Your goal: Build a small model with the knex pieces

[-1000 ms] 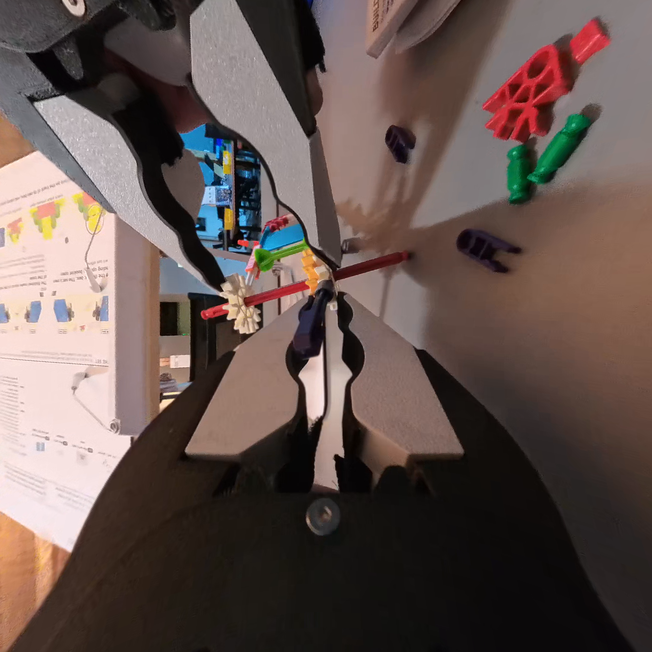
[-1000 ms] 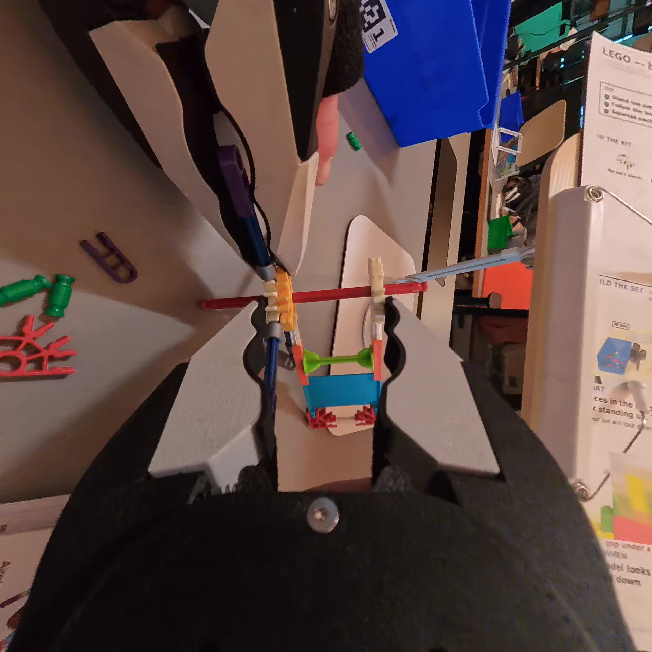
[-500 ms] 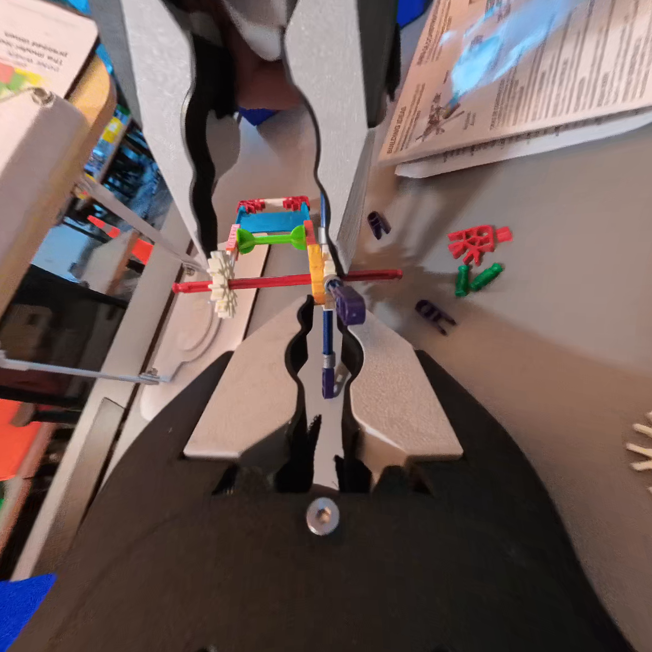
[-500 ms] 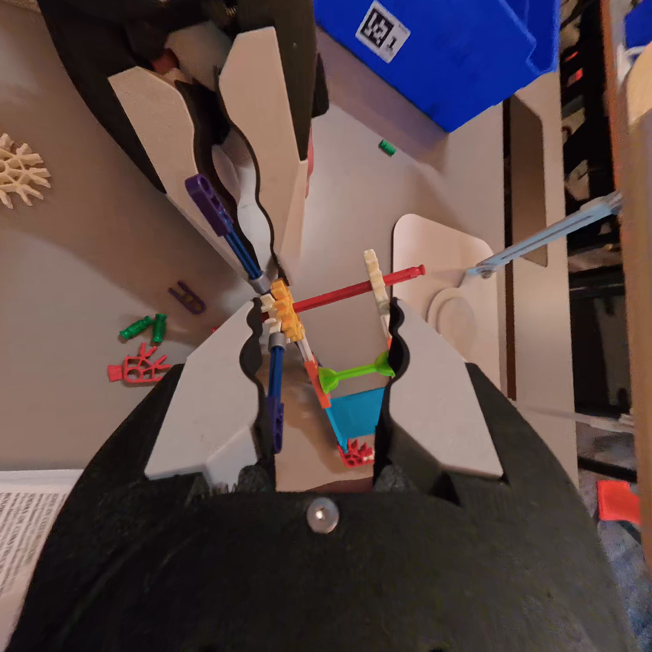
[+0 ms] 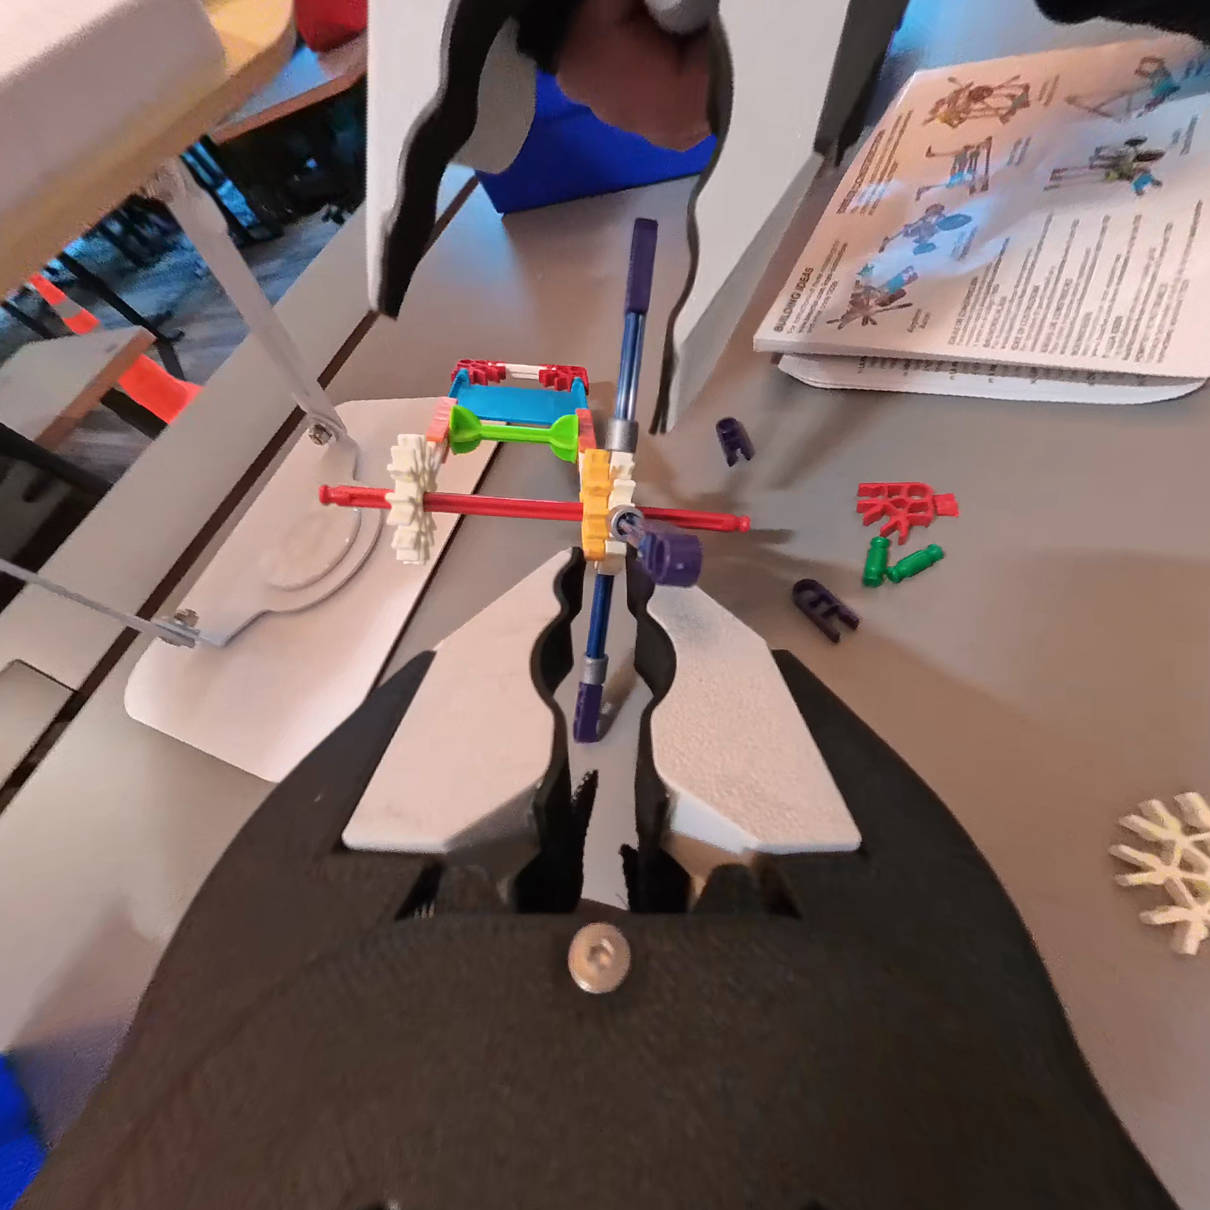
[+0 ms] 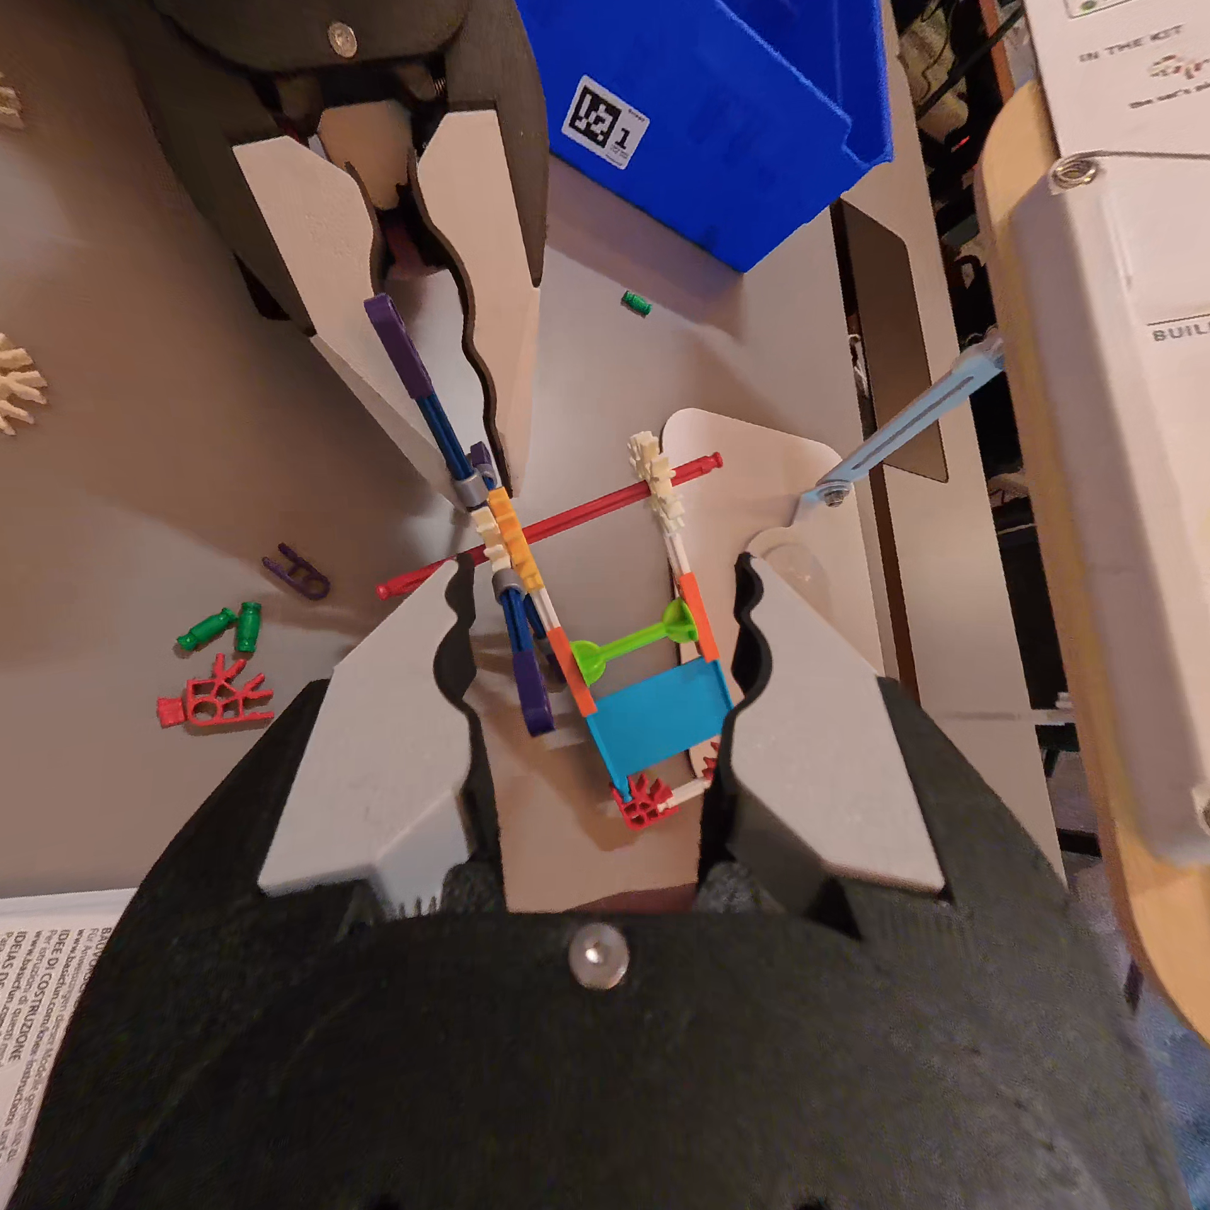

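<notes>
The left gripper (image 5: 602, 576) has its two fingers close together, pinching a blue rod (image 5: 599, 628) with purple ends that is part of a small toy model (image 5: 517, 458) made of snap-together rods and connectors. This shows in the middle of the left wrist view. The model sits in the air between both grippers, above the grey table (image 5: 982, 687).

The right gripper (image 6: 599, 576) has its fingers wide apart around the model. The blue panel (image 6: 658, 717) of the model touches the right finger, near the lower middle of the right wrist view. Whether the left finger touches the model cannot be told.

A long red rod (image 5: 524, 507) runs across the model. It goes through a white snowflake wheel (image 5: 410, 507) and a yellow connector (image 5: 594, 504). A bright green rod (image 5: 514, 435) crosses the frame just beside the blue panel.

On the table at the right of the left wrist view lie a red connector (image 5: 907, 507), two small green rods (image 5: 900, 563) and two loose purple clips (image 5: 824, 609). A white snowflake connector (image 5: 1169, 871) lies at the far right edge. An open instruction booklet (image 5: 1021, 236) is in the upper right. A blue bin (image 6: 714, 111) stands at the top of the right wrist view.
</notes>
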Demonstrator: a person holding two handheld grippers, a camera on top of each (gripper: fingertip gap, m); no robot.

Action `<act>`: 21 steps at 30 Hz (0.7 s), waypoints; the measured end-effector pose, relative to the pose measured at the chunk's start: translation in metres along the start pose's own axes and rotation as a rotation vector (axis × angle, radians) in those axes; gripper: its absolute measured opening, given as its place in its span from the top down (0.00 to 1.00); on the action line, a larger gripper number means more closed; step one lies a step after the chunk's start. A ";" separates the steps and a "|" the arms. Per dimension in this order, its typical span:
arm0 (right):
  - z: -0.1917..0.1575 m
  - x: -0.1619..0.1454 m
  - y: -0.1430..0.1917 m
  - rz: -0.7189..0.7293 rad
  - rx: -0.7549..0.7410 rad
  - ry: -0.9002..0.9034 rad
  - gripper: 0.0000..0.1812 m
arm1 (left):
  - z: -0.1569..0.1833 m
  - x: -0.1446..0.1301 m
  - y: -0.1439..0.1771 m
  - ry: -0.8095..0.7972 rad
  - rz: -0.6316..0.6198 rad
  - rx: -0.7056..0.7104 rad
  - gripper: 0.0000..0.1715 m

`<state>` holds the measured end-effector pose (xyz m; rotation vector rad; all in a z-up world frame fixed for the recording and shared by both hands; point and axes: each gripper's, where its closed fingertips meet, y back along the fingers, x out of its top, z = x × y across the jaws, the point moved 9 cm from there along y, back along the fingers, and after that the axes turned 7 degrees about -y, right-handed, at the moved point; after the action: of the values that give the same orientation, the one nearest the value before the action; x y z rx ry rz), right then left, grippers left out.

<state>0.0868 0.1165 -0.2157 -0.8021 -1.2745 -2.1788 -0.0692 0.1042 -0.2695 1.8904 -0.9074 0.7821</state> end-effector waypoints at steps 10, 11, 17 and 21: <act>0.010 -0.007 0.006 0.032 0.016 -0.045 0.61 | -0.015 -0.012 0.003 0.301 0.011 -0.117 0.96; 0.011 -0.007 0.006 0.033 0.016 -0.047 0.60 | -0.016 -0.013 0.003 0.331 0.016 -0.138 0.96; 0.015 -0.012 0.008 0.035 0.019 -0.065 0.60 | -0.016 -0.021 -0.001 0.351 -0.019 -0.164 0.95; 0.016 -0.016 0.007 0.034 0.033 -0.078 0.61 | -0.016 -0.021 -0.001 0.362 -0.016 -0.169 0.96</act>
<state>0.1064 0.1299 -0.2166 -0.8965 -1.3216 -2.1130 -0.0821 0.1251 -0.2800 1.5427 -0.7057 0.9676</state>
